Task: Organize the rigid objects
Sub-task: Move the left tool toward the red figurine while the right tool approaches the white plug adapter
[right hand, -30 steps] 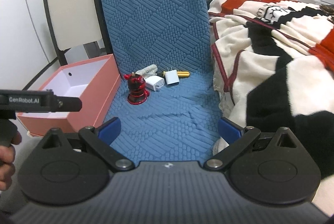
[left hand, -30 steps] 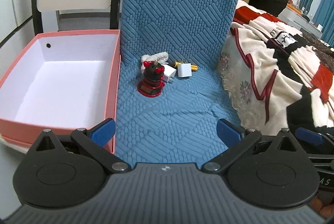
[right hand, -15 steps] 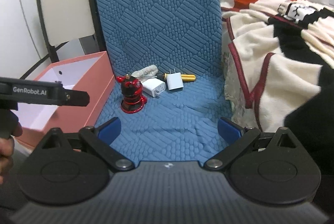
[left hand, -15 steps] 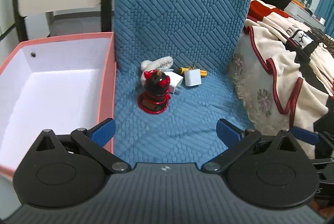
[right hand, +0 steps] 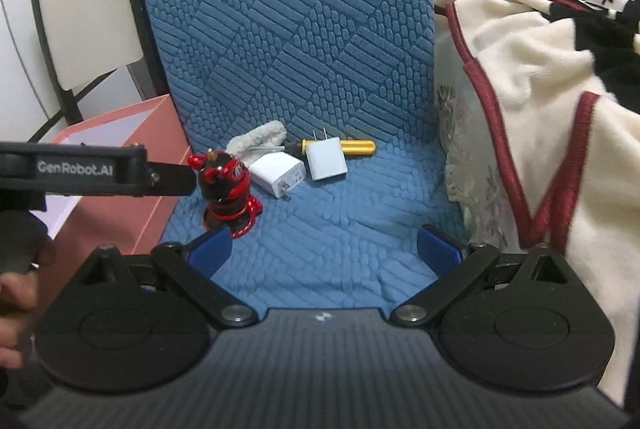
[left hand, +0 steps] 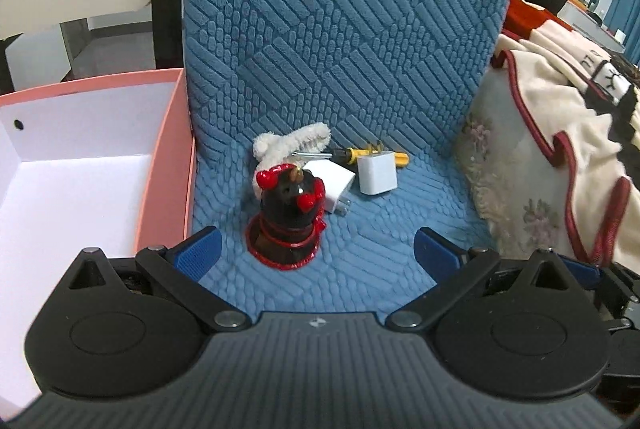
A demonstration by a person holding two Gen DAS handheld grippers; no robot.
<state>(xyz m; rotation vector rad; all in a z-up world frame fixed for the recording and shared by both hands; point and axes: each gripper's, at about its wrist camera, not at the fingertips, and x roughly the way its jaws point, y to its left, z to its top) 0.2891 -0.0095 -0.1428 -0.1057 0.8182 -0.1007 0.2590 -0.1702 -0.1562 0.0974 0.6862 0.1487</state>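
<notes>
Surface: blue quilted seat cover (left hand: pixel 340 41) draped over a chair, running down the back and across the seat, where the small things lie.
Left side: pink box (left hand: pixel 168 165) with a white inside, open-topped, its wall touching the seat's left edge.
Right side: cream blanket (right hand: pixel 532 77) with dark red trim and black patches, piled against the seat's right edge.
Figurine (left hand: pixel 289 219): black, glossy, upright on a round red-rimmed base, with red knobs near its top and a small brass-coloured tip; nearest of the group, left of the seat's middle.
Near charger (left hand: pixel 335 190): white block, prongs pointing toward the near right, just behind the figurine.
Far charger (right hand: pixel 326 161): white block lying flat, prongs pointing toward the chair back, just right of the first.
Screwdriver (right hand: pixel 352 147): yellow handle, black collar, thin metal shaft pointing left, lying along the fold of the seat behind the chargers.
Fluffy piece (left hand: pixel 294 143): off-white, soft-looking, at the far left of the group, partly hidden behind the figurine.
Left hand-held gripper (left hand: pixel 316 249): blue-padded fingers spread wide, nothing between them, low over the seat with the figurine just ahead, closer to its left finger.
Right hand-held gripper (right hand: pixel 323 251): likewise spread and empty, near edge of the seat.
Hand (right hand: pixel 14 313): partly seen at the left edge of the right wrist view, on the left tool's grip.
</notes>
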